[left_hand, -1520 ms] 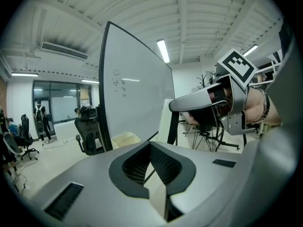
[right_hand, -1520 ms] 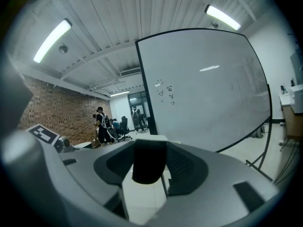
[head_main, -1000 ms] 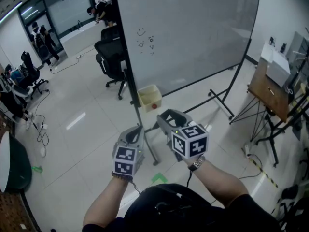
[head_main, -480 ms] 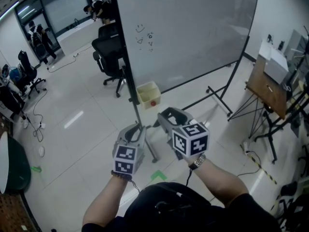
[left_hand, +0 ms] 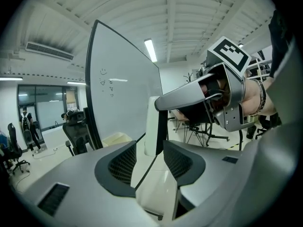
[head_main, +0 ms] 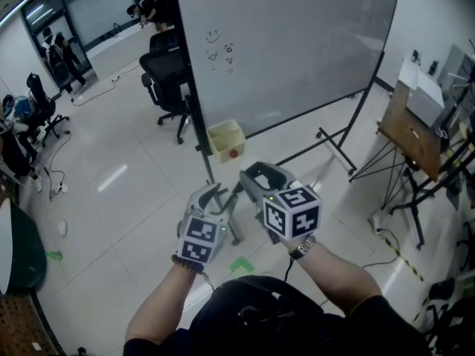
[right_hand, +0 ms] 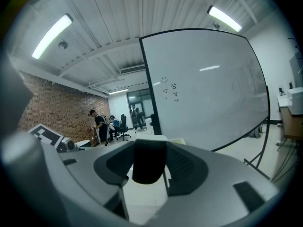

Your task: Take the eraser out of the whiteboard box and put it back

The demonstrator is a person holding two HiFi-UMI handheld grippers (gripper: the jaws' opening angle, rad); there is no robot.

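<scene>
Looking at the one thing that matters for the put-back: the whiteboard (head_main: 297, 43) fills the top of the head view. The cream whiteboard box (head_main: 220, 148) hangs on its stand post near the board's lower left corner. From the right gripper (head_main: 256, 175) the box sits at roughly 11 o'clock, further out and lower down. That gripper's tips are nearer to it than the left gripper (head_main: 214, 195), which sits at about 8 o'clock from the right one.

The right gripper is clamped on the eraser (right_hand: 149, 162), so it's out of the box right now. The eraser stands upright between the pads, long axis running 12 to 6, dark side towards the camera with a white back. I'd guess it needs carrying forward and down before it drops in.

The left gripper's jaws have just been opening and now stand wide apart, gripping nothing. The eraser only shows through the gap beyond its tips, with no pad on it.

Writing-wise there's a little smiley doodle (head_main: 214, 37) and some small scribbles (head_main: 228, 49) on the board, too tiny to read. No brands or labels I can spot.
</scene>
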